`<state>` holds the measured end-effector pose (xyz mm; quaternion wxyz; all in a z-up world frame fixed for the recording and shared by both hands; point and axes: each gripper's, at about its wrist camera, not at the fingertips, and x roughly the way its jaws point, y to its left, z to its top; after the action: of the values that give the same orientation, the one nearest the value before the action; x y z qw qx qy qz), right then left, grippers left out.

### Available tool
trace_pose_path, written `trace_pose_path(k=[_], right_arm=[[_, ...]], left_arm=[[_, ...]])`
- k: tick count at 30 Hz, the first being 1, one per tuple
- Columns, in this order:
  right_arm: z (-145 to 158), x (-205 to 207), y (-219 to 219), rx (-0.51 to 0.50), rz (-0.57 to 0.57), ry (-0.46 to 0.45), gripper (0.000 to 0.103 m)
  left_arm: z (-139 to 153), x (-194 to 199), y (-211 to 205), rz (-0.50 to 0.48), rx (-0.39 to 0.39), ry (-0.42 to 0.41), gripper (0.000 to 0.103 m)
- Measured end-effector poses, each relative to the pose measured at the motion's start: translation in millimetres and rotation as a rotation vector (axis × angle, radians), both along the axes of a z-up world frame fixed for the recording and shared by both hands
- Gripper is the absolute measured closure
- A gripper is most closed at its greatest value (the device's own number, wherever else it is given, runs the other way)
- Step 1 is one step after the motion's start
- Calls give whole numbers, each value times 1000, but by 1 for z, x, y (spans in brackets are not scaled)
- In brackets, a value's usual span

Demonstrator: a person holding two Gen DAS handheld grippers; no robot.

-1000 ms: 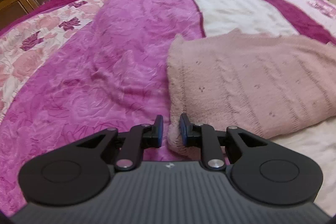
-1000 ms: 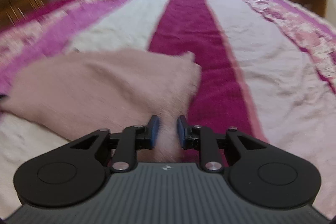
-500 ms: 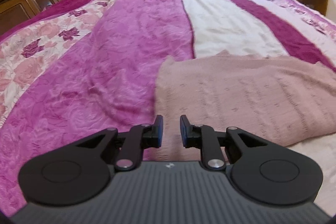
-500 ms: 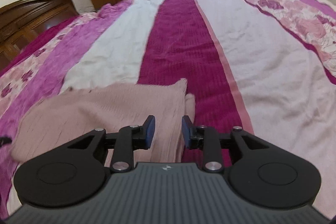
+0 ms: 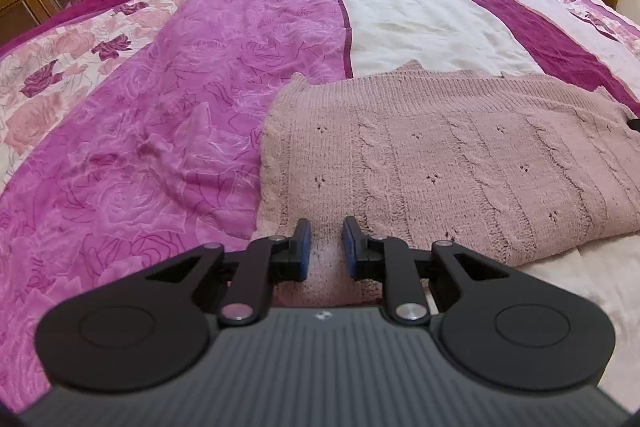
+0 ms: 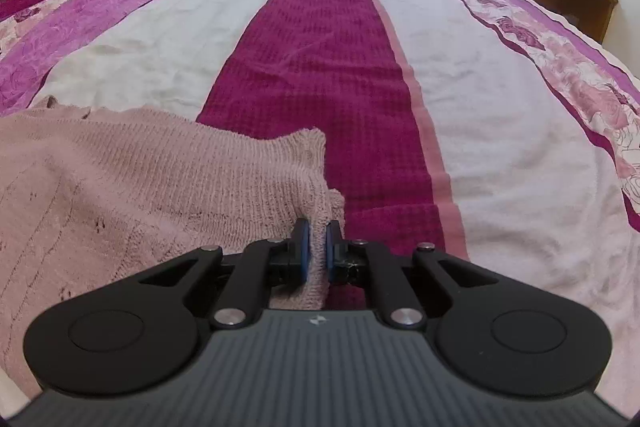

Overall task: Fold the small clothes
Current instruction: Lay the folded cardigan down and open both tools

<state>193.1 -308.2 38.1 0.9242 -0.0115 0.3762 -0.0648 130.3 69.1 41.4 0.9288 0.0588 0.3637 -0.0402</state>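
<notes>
since half a second back, the right gripper (image 6: pixel 316 247) has gone from fingers apart over the knit to pinched tight on the near right corner of the pink sweater (image 5: pixel 460 163), and that corner now bunches up between the blue pads (image 6: pixel 303 251). left gripper (image 5: pixel 325 245) has shifted a bit too, so its fingers now straddle the near left edge, still apart with knit showing in the gap, not clamped as far as i can see.

sweater lies spread flat on the striped bedspread (image 6: pixel 332 39), already doubled over by the look of it, near edge toward the cameras.

my guess: we're at the grab stage of the next fold. left needs to close on its corner, then both lift together and carry the near edge over to the far one.

count: one sweater, two grippers, one bedspread.
</notes>
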Motion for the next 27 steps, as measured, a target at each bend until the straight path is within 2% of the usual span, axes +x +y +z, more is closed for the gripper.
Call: trace_pose_path(k=[2, 5, 9, 12, 14, 18, 20, 23, 27], right_arm=[[7, -1, 1, 8, -28, 1, 93], [27, -11, 11, 27, -68, -60, 92], [48, -27, 41, 105, 19, -152, 92], [45, -25, 64, 177, 119, -133, 92], [35, -17, 78, 165, 154, -112, 92], [-5, 11, 89, 138, 119, -2, 92], [-13, 17, 77, 205, 86, -20, 92], [-6, 17, 63, 319, 36, -5, 92], [10, -2, 56, 324, 18, -21, 90]], left_arm=[[0, 0, 0, -3, 5, 1, 83], [1, 0, 1, -7, 8, -1, 83], [1, 0, 0, -3, 7, -4, 83], [1, -1, -1, -4, 10, -8, 83], [0, -1, -1, -5, 8, -9, 83], [0, -1, 1, -5, -7, -5, 83], [0, 0, 2, -5, -16, -1, 83], [2, 0, 2, -5, -23, 4, 82], [5, -2, 5, -4, -33, 3, 82]])
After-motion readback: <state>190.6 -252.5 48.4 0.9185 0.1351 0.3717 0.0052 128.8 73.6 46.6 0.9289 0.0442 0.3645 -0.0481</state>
